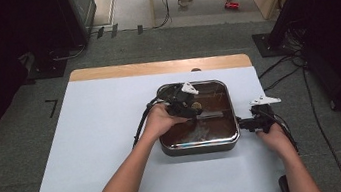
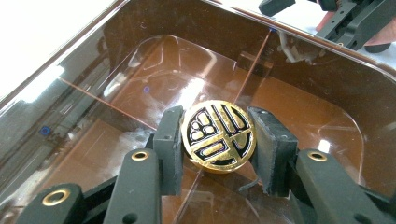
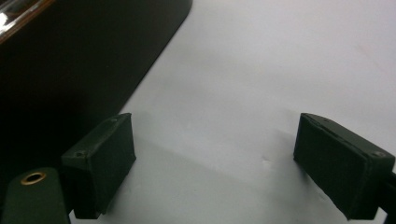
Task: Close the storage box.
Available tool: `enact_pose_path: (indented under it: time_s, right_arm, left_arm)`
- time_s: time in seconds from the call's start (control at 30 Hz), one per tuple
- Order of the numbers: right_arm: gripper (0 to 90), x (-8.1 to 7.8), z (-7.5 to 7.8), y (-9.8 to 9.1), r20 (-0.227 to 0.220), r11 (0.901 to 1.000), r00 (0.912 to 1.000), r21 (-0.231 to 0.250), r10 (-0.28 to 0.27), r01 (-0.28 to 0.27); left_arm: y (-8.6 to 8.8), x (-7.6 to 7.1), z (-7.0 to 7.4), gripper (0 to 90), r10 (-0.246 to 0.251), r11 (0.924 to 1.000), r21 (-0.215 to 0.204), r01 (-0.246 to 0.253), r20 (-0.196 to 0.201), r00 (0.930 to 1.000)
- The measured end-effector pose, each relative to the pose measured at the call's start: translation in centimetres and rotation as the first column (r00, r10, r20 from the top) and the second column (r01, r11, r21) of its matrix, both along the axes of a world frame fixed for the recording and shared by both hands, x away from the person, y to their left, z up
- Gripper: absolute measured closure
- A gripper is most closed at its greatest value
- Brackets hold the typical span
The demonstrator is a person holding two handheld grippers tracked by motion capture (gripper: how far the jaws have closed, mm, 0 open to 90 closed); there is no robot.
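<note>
A round gold disc with a black pattern [image 2: 218, 136] is held between the jaws of my left gripper [image 2: 217, 140], above the inside of a dark brown square tray [image 2: 140, 28]. In the high view the left gripper [image 1: 191, 109] reaches over the tray [image 1: 200, 145] from its left side, and the disc [image 1: 195, 106] shows as a small gold spot. My right gripper [image 1: 243, 125] rests just outside the tray's right wall, near its front corner. In the right gripper view the right gripper [image 3: 215, 163] is open over the white sheet, beside the tray's dark wall [image 3: 70, 70].
A white sheet [image 1: 98, 136] covers the wooden table [image 1: 154, 68]. Cables trail from both grippers; more cables [image 1: 285, 67] lie on the floor at the right. Dark equipment stands at the left and right sides of the room.
</note>
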State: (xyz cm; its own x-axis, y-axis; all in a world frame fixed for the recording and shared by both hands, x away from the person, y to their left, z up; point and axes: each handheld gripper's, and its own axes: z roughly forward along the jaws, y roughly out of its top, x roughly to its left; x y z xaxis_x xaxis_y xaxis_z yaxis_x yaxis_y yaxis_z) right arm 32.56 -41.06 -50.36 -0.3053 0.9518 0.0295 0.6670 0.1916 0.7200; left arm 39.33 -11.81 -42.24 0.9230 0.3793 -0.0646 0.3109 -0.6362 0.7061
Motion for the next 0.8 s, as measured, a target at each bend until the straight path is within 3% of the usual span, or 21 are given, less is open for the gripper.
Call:
enact_pose_path:
  time_s: [0.1, 0.3, 0.53, 0.63, 0.8]
  right_arm:
    - [12.1, 0.0, 0.0, 0.0, 0.0, 1.0, 1.0, 0.0, 0.0, 0.0]
    - [12.1, 0.0, 0.0, 0.0, 0.0, 1.0, 1.0, 0.001, 0.0, 0.0]
    - [12.1, 0.0, 0.0, 0.0, -0.001, 1.0, 1.0, 0.001, -0.001, 0.001]
    - [12.1, 0.0, 0.0, 0.0, 0.0, 1.0, 1.0, 0.001, -0.001, 0.001]
    - [12.1, 0.0, 0.0, 0.0, 0.001, 1.0, 1.0, 0.002, -0.002, 0.002]
  left_arm:
    - [0.1, 0.1, 0.1, 58.2, 0.005, 1.0, -0.006, -0.005, -0.014, 0.9999]
    - [1.1, 0.4, 1.3, 46.2, 0.023, 0.9967, -0.077, -0.026, -0.044, 0.9988]
    - [2.7, 0.4, 2.2, 36.3, 0.045, 0.9966, -0.067, -0.049, -0.056, 0.9974]
    - [3.4, 0.1, 2.4, 35.6, 0.072, 0.9964, -0.042, -0.073, -0.024, 0.9971]
    - [5.1, -0.1, 2.7, 32.6, 0.103, 0.992, -0.068, -0.106, -0.054, 0.9932]
